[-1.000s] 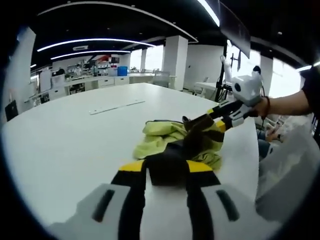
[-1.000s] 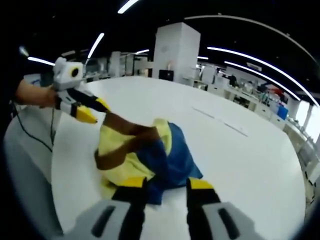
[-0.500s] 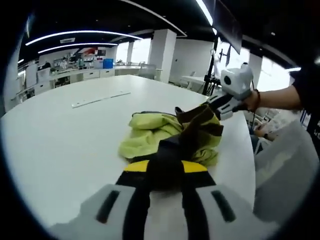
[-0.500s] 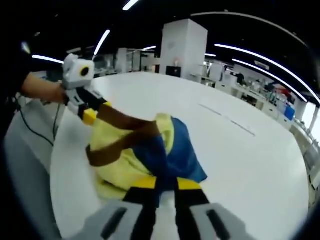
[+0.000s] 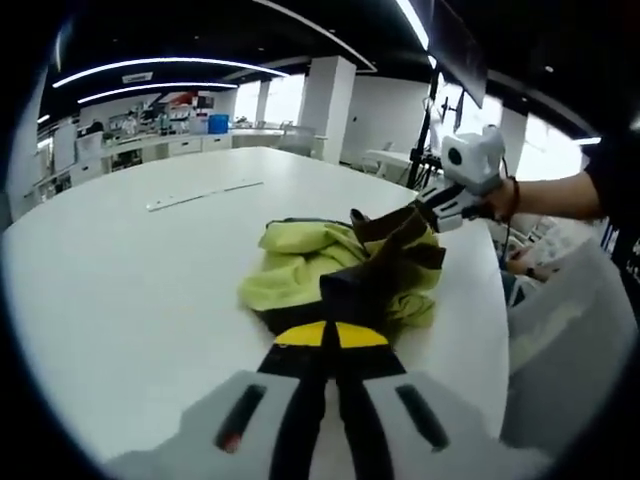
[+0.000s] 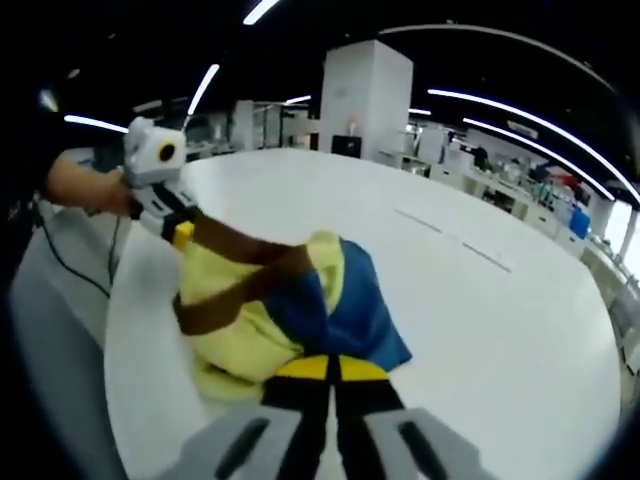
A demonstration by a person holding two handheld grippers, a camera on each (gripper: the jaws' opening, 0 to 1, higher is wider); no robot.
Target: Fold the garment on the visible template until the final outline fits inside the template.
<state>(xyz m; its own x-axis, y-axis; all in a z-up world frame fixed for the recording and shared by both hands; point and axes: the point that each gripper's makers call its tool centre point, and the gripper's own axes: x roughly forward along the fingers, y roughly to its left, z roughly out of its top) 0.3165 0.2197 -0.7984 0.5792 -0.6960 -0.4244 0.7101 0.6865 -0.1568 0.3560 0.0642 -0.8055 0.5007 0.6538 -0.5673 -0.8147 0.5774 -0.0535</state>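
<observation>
Garment (image 5: pixel 340 265) bunched on white table (image 5: pixel 120 270), both tools clamping it, no legible writing

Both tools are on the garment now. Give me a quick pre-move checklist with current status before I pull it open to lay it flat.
1. Left tool shut on the garment: ok, yellow tips together at the dark edge.
2. Right tool shut on the garment: ok, tips together at the blue edge.
3. Garment spread flat: not ok, bunched in a heap.
4. Garment fully on the table: ok.
5. Template visible: cannot tell, no outline seen on the table.
6. Cloth clear of the near table edge: ok, but close.
</observation>
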